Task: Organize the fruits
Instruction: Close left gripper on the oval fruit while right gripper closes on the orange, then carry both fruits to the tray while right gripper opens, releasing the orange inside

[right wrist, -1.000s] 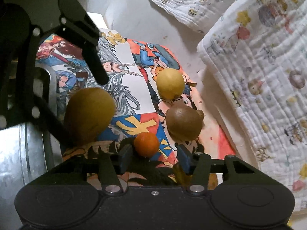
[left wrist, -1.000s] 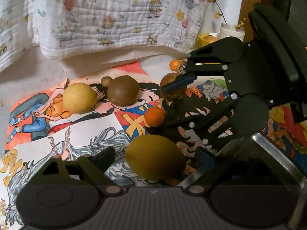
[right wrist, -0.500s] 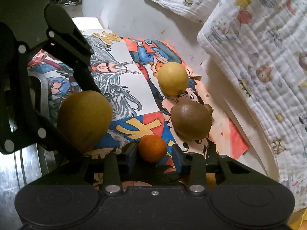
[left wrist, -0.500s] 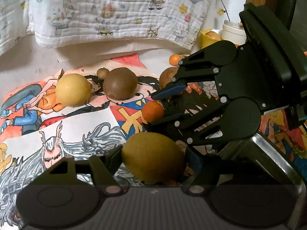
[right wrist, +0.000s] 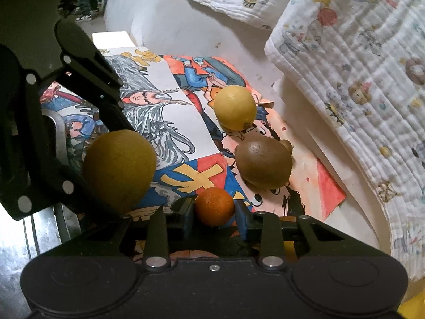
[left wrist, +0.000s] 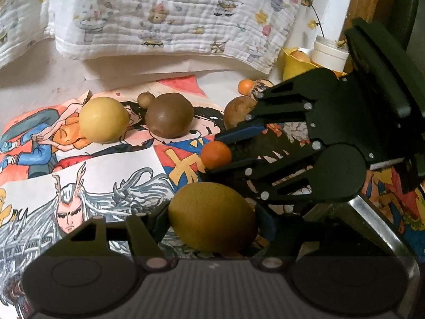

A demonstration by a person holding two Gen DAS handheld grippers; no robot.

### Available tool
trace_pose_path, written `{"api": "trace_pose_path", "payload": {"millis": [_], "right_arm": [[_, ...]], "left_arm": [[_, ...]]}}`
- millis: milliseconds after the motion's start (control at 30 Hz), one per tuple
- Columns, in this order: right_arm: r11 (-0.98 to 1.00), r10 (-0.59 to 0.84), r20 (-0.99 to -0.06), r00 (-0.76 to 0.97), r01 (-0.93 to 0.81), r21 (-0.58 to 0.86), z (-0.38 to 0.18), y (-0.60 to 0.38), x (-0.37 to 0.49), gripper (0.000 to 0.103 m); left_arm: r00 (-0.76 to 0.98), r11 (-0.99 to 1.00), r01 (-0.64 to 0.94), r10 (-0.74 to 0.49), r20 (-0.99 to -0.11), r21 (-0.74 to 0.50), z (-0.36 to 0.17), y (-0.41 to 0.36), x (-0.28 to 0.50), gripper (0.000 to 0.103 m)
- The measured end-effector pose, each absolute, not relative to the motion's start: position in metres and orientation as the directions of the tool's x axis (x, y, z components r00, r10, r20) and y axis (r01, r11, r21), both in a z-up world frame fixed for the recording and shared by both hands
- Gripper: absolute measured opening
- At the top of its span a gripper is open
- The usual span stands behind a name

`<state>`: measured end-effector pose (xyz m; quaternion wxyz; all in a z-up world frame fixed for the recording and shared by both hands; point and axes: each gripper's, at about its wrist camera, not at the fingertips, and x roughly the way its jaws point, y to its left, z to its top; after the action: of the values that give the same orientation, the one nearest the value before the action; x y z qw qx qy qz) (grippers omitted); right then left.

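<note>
Right, both your claws are on fruit at once. Nearest: your left claw (left wrist: 212, 226) straddles the big yellow-green fruit (left wrist: 212, 216) low on its widest part; its jaws are closing, and both fingers look to be at the skin, so a grip is forming, not proven. The fruit sits on the comic posters (left wrist: 111, 175) just beside the metal tray (left wrist: 382, 220), probably so the drop is a short carry.

Next out, your right claw (right wrist: 214, 214) is clamped nearly shut on the small orange (right wrist: 214, 206), pads on both flanks, the fruit deep between the fingers so it shouldn't roll. It comes in from the right, crossing above the tray edge, so watch the linkages clashing if both lift together.

Further back on the posters, untouched: the brown fruit (left wrist: 169, 118) with a small nut-like one touching behind it, the pale yellow fruit (left wrist: 104, 119) just to its left, and another brown one half hidden behind your right claw. Beyond those, the printed blanket (left wrist: 172, 13) is heaped along the far edge; whether this is a tabletop or a bed I can't tell.
</note>
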<state>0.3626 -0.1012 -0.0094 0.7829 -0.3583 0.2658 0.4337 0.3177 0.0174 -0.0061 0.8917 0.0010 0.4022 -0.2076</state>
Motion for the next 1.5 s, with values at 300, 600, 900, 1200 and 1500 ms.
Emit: {"api": "trace_pose_path", "payload": {"millis": [300, 600, 900, 1200, 1500], "right_arm": [[0.435, 0.491, -0.694, 0.526, -0.839, -0.329, -0.002, -0.112, 0.35, 0.034], [0.455, 0.509, -0.668, 0.542, -0.829, -0.325, 0.014, -0.119, 0.323, 0.035], [0.473, 0.546, -0.654, 0.523, -0.837, -0.274, 0.029, -0.127, 0.277, 0.035], [0.46, 0.597, -0.668, 0.445, -0.872, -0.169, 0.027, -0.127, 0.219, 0.035], [0.475, 0.608, -0.687, 0.398, -0.876, -0.088, 0.022, -0.128, 0.183, 0.035]], "left_arm": [[0.597, 0.923, 0.317, -0.373, -0.71, -0.217, -0.002, 0.026, 0.311, 0.07], [0.618, 0.922, 0.301, -0.382, -0.687, -0.242, 0.009, 0.034, 0.289, 0.07], [0.633, 0.923, 0.299, -0.382, -0.673, -0.243, 0.019, 0.044, 0.248, 0.07], [0.62, 0.927, 0.283, -0.374, -0.69, -0.248, 0.015, 0.05, 0.209, 0.07], [0.612, 0.931, 0.261, -0.364, -0.702, -0.255, 0.014, 0.055, 0.181, 0.07]]}}
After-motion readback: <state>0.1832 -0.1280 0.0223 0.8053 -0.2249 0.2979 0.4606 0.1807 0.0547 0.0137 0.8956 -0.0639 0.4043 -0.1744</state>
